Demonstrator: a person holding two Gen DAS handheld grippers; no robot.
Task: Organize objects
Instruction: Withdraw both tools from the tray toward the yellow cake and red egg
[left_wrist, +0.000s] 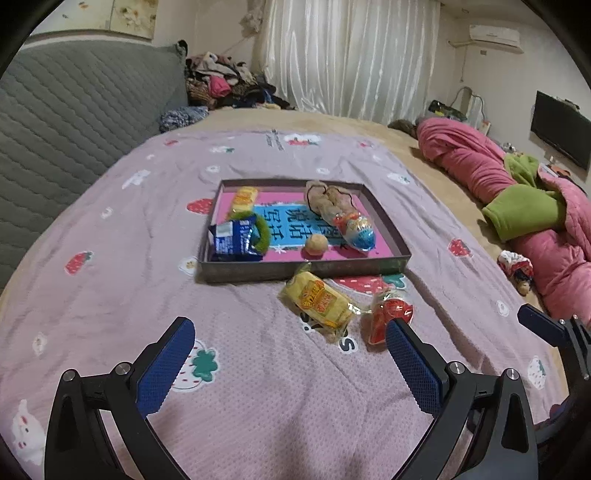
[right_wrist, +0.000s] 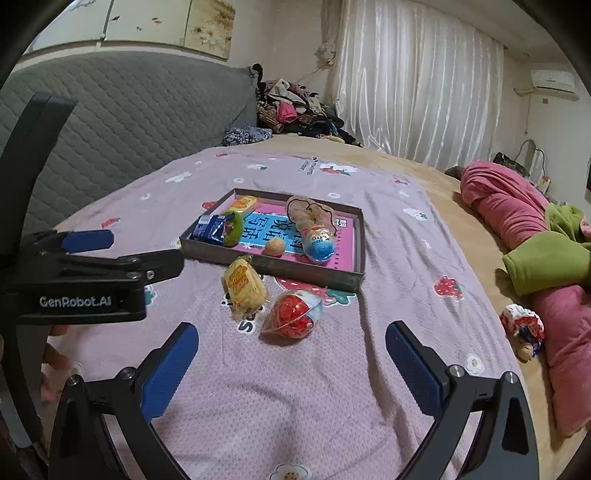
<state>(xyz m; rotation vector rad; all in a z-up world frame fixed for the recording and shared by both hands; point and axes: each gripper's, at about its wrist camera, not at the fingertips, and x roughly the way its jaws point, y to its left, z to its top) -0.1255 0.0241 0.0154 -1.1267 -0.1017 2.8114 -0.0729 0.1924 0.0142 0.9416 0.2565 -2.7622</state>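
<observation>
My two grippers, left (left_wrist: 290, 347) and right (right_wrist: 291, 349), both wide and empty, above the yellow snack packet (left_wrist: 319, 301) and red wrapped egg (right_wrist: 293, 314).

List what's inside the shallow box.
In the shallow box: blue snack packet, green ring, yellow packet, round ball, blue-foil egg, plush toy, all on a pink book, partly covered.

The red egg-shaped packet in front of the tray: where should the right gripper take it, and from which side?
Probably across its rounded red belly, approaching from above. It lies flat on the blanket, apart from the yellow snack packet; its crinkled film edges would likely slip.
</observation>
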